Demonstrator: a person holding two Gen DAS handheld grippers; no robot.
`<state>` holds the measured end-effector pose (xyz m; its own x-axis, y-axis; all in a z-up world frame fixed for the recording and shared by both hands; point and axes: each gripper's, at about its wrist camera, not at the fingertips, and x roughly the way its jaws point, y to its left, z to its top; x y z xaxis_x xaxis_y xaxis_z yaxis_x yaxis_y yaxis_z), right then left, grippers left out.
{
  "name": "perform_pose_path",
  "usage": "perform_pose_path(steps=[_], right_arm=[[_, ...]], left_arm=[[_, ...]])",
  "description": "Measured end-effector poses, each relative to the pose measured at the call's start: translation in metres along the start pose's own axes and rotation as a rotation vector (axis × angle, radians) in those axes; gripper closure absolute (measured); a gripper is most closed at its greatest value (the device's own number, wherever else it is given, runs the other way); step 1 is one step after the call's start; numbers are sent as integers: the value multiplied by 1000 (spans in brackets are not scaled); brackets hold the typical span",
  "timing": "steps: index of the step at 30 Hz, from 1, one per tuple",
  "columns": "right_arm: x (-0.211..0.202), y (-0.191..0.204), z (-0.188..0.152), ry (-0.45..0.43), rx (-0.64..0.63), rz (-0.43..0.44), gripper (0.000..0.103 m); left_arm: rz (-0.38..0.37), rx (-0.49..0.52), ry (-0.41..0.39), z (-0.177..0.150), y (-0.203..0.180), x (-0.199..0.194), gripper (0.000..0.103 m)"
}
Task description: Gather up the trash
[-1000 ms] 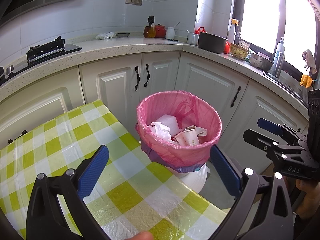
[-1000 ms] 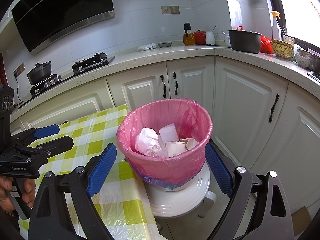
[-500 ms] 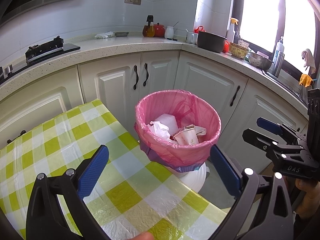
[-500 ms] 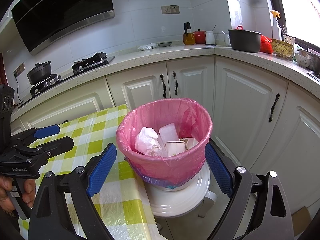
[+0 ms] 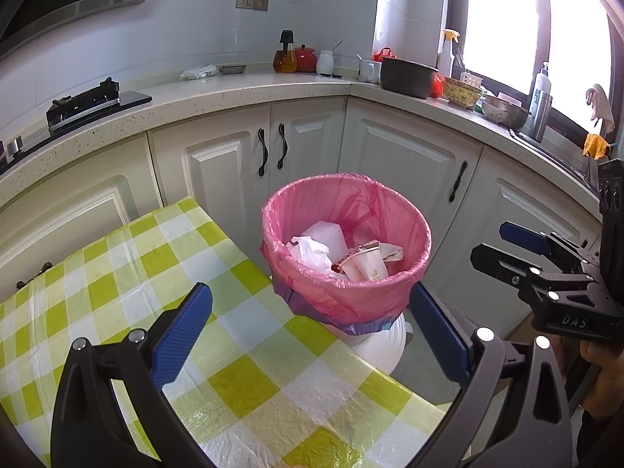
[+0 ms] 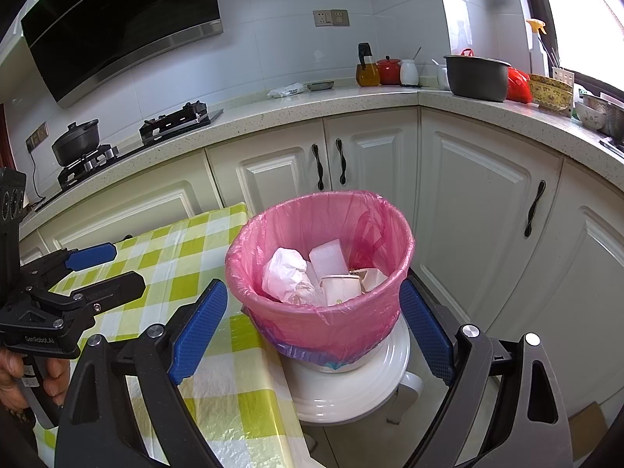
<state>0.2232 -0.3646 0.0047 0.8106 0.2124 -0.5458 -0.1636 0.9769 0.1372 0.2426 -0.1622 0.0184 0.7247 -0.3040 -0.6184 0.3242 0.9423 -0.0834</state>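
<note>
A bin lined with a pink bag [image 5: 347,292] [image 6: 323,319] stands on a white stool [image 6: 351,386] beside the checked table [image 5: 117,273]. Inside lie crumpled white paper [image 5: 308,249] [image 6: 284,277], a white foam block [image 6: 327,259] and paper cups [image 5: 364,267] [image 6: 341,288]. My left gripper [image 5: 310,331] hangs over the table's corner, open and empty, short of the bin. My right gripper [image 6: 314,321] is open too, its blue pads [image 6: 201,323] standing on either side of the bin without touching it. Each gripper also shows in the other's view, left gripper [image 6: 105,269] and right gripper [image 5: 503,243].
White cabinets [image 6: 479,210] and a speckled counter [image 5: 241,89] curve round behind the bin. On the counter stand a gas hob [image 6: 179,117], a black pot [image 6: 475,76], jars and bowls. A hand [image 6: 23,378] grips the left tool's handle.
</note>
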Motion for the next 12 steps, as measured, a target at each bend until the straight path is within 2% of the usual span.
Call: perform_pose_path(steps=[12], right_arm=[[0, -1, 0, 0, 0, 1, 18]], left_arm=[[1, -6, 4, 3, 4, -1, 5]])
